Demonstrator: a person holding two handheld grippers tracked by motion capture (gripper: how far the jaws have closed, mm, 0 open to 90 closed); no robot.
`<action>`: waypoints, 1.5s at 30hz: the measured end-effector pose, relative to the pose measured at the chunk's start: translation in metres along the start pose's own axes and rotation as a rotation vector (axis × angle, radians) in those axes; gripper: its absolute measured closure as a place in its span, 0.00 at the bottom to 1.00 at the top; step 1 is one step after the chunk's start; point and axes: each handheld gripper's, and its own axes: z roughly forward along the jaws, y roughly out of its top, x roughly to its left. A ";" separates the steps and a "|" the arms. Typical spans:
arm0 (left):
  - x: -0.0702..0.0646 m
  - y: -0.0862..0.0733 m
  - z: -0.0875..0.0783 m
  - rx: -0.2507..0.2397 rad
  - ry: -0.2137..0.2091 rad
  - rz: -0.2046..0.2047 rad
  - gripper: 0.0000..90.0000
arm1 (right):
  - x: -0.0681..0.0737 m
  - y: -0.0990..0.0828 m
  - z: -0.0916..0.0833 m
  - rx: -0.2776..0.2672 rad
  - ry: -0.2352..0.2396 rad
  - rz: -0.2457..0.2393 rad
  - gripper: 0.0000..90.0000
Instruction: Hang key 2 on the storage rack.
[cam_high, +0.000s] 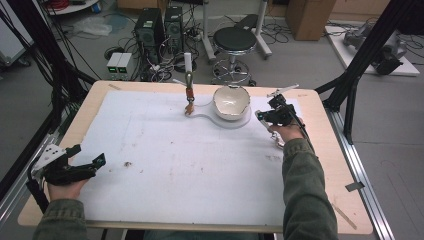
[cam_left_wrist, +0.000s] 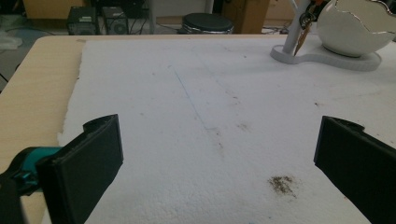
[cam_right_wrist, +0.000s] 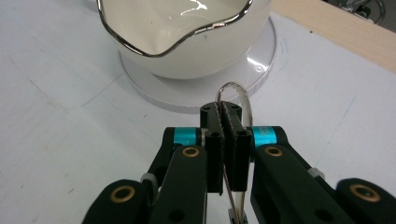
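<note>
- High view: the right gripper (cam_high: 261, 115), at 3 o'clock of the egg-shaped bowl (cam_high: 231, 102), hovered beside it; the left gripper (cam_high: 85, 159) rested at the 8 o'clock corner of the white mat (cam_high: 165, 165). A keychain (cam_high: 189, 95) already hung on the stand (cam_high: 188, 75).
- Left gripper view: its jaws stood wide apart over bare mat, idle.
- Right gripper view: jaws were clamped on a thin wire ring (cam_right_wrist: 233, 93), lifted clear at 6 o'clock of the bowl; picking up looked done, placing remained.
</note>
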 end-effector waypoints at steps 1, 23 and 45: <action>0.000 0.000 0.000 0.000 0.000 -0.001 0.02 | 0.000 0.001 -0.002 -0.007 0.003 -0.003 0.98; -0.001 0.001 0.002 -0.007 -0.009 -0.004 0.02 | 0.018 0.018 -0.046 -0.154 0.054 0.008 0.98; -0.003 0.003 0.005 -0.010 -0.021 -0.004 0.02 | 0.066 0.044 -0.063 -0.276 0.139 -0.040 0.98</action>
